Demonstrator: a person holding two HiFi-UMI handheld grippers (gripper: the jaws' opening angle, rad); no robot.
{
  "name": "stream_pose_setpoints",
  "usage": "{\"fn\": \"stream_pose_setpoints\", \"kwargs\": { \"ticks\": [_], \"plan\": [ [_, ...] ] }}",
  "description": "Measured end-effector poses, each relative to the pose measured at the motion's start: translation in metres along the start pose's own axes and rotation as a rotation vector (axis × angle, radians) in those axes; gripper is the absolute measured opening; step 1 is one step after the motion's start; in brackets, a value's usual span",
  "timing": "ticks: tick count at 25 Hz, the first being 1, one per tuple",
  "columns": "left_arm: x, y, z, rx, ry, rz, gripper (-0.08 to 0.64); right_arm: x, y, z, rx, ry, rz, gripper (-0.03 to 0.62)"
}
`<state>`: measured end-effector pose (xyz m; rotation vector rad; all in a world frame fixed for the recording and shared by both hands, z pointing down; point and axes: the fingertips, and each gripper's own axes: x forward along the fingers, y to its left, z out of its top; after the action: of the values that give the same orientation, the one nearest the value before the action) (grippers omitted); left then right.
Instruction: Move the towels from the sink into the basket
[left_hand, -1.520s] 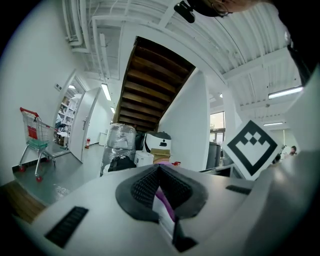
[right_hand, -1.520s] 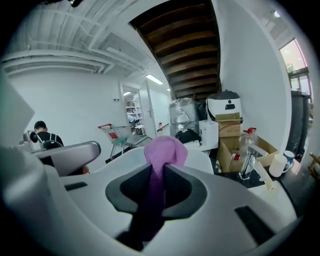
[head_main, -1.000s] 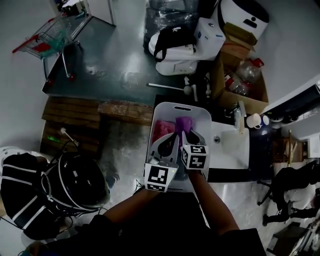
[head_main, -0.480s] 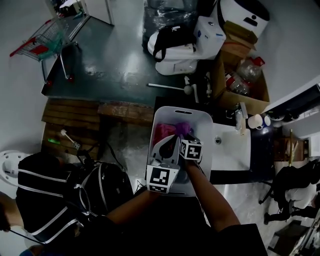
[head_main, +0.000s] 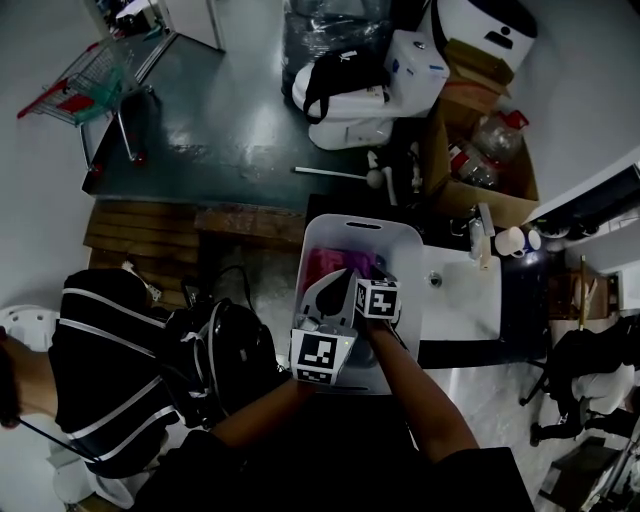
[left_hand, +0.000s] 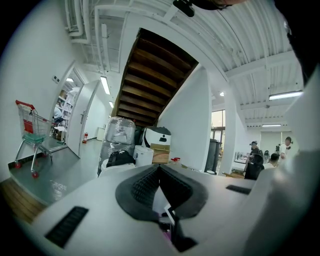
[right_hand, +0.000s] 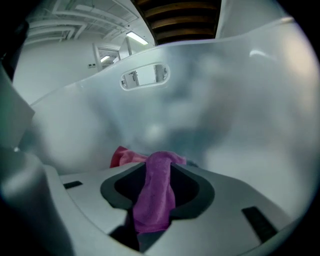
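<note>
The white basket (head_main: 400, 236) stands left of the sink (head_main: 462, 300). My right gripper (head_main: 367, 270) reaches down into it. A purple towel (right_hand: 156, 195) lies loosely between its jaws, which have just been opening, with dark gaps on both sides of the cloth. Behind it a pink towel (right_hand: 124, 156) rests on the basket floor (right_hand: 210, 135), also visible from above as the pink towel (head_main: 322, 266). My left gripper (head_main: 341, 281) hovers level over the basket's near half. In its own view the left gripper (left_hand: 159, 168) is shut with nothing in it.
A faucet (head_main: 483, 236) stands at the sink's back. A person in a black striped jacket (head_main: 105, 370) crouches at the left beside a black backpack (head_main: 228, 350). Wooden steps (head_main: 170, 222) lie beyond the basket, cardboard boxes (head_main: 482, 165) at the upper right.
My right gripper has sunk deeper into the basket with the purple towel. The left gripper has stayed put. The person at the left has shifted and the backpack has moved right.
</note>
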<state>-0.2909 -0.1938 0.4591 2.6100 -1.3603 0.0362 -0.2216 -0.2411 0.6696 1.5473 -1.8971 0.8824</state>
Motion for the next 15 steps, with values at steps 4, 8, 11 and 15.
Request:
{"fn": "stream_pose_setpoints", "kwargs": {
  "ticks": [4,8,11,15],
  "plan": [
    [-0.002,0.002,-0.001,0.002,0.003,0.010,0.003,-0.024,0.006,0.020,0.005,-0.065,0.032,0.169],
    [-0.003,0.003,0.002,-0.005,-0.001,0.015,0.002,-0.069,0.020,0.042,-0.009,-0.168,0.108,0.161],
    [-0.005,0.002,0.004,-0.014,-0.012,0.020,0.002,-0.108,0.032,0.056,-0.042,-0.270,0.160,0.119],
    [-0.004,-0.001,0.008,0.012,-0.020,0.011,0.003,-0.147,0.043,0.070,-0.095,-0.388,0.166,0.071]
  ]
}}
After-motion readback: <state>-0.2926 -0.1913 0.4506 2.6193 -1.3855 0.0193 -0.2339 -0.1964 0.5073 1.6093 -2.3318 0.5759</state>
